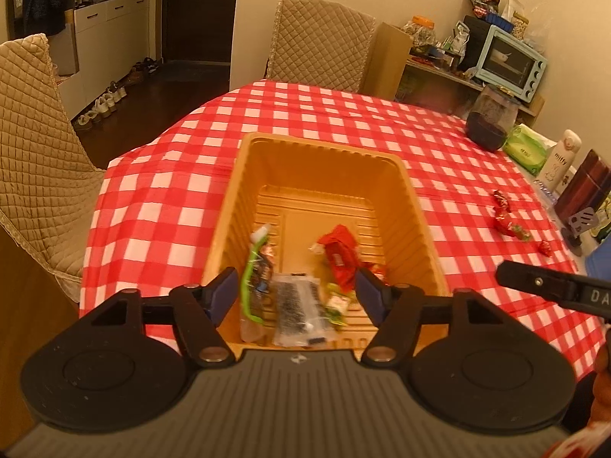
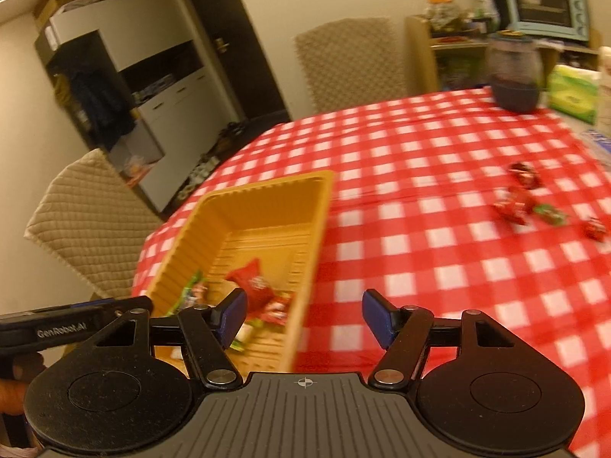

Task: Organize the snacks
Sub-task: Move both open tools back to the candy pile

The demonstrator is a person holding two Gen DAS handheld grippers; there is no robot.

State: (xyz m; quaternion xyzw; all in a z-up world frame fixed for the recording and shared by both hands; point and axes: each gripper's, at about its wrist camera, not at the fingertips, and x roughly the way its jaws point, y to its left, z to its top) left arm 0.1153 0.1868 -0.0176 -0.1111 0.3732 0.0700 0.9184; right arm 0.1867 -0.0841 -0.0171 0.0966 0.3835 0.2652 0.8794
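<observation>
Ribbed orange plastic tray (image 1: 244, 198) holds crinkly wrapped snacks (image 1: 338, 255); each hand-held gripper (image 1: 296, 294) (image 2: 303, 316) gapes empty.

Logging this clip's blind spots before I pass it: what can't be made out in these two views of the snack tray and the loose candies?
- Near end of the orange tray, left wrist view: cut off behind the left gripper body.
- Clear packet in the tray: label too blurred to read.
- Loose candies, right wrist view: motion blur makes the count uncertain.
- Right gripper: open and empty, but most of its body sits outside the left view.
</observation>
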